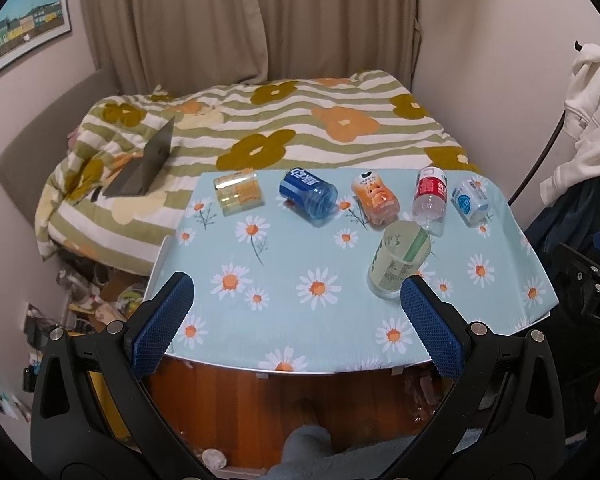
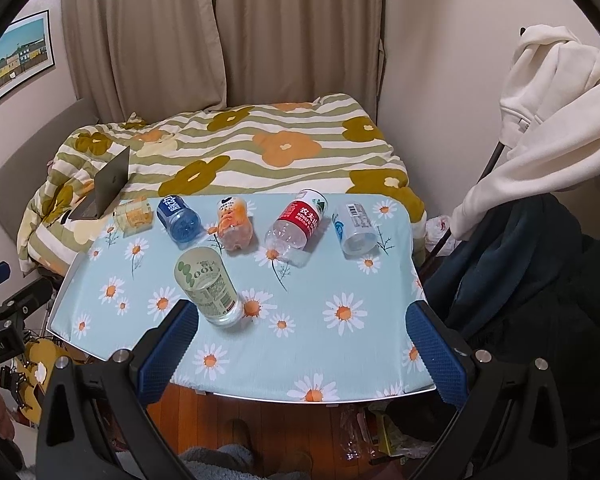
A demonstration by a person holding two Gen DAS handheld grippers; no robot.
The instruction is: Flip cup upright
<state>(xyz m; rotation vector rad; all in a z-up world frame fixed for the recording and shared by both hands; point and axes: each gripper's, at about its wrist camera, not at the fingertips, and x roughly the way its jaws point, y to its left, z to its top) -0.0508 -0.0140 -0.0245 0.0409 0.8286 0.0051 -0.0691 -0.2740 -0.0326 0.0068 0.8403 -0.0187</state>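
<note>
Pale green cup (image 2: 206, 286), light blue daisy-print tablecloth (image 2: 320, 280) (orange-centred white flowers), blue textured fingers (image 1: 164, 320), green-striped floral quilt (image 1: 260, 120)

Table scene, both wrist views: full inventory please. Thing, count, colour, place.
green-label cup: 1, pale green, near middle of table, lying tilted, nearest the grippers
yellow cup: 1, clear yellow, far left of back row, on its side
blue cup: 1, blue, back row, second from left, on its side
orange cup: 1, orange, back row middle, on its side
red-label cup: 1, clear with red label, back row, on its side
white-blue cup: 1, clear with white and blue label, far right of back row, on its side
tablecloth: 1, light blue with daisies, covers table
laptop: 1, grey, half open on bed
bed quilt: 1, green-striped, floral, behind table
hoodie: 1, cream, hanging at right
left gripper: open, empty
right gripper: open, empty
</note>
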